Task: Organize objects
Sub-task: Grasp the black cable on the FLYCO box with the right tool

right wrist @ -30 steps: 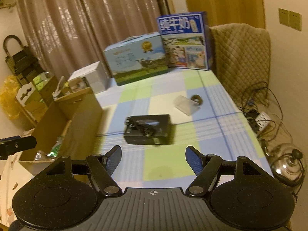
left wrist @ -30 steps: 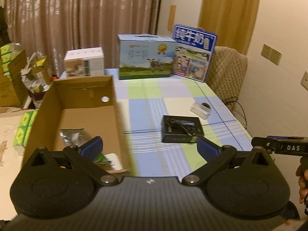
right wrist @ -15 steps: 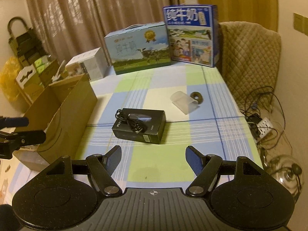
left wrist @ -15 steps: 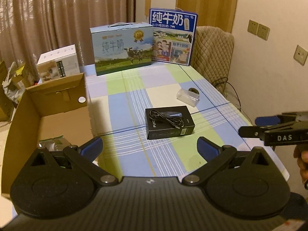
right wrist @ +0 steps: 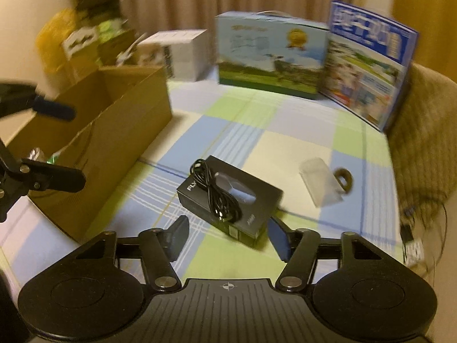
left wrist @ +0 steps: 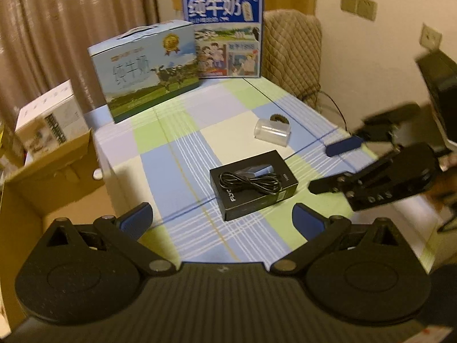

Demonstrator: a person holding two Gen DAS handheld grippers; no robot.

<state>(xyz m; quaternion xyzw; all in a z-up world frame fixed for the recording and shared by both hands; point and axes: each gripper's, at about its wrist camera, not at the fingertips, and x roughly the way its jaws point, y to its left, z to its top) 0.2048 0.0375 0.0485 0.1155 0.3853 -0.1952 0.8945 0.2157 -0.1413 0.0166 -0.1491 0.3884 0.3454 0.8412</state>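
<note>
Approach step: right gripper [right wrist: 227, 235] nears the black box [right wrist: 228, 204] lying mid-table beside the cardboard box [right wrist: 114, 131], jaws closing with nothing pinched yet, left gripper [left wrist: 221, 221] spread and empty; next move likely needs pads squared on the box's sides.

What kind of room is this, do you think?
Probably a home dining or living room: a table under a checked tablecloth, floor-length curtains behind it, and a quilt-covered chair at the far end. Milk gift cartons stand on the table.
</note>
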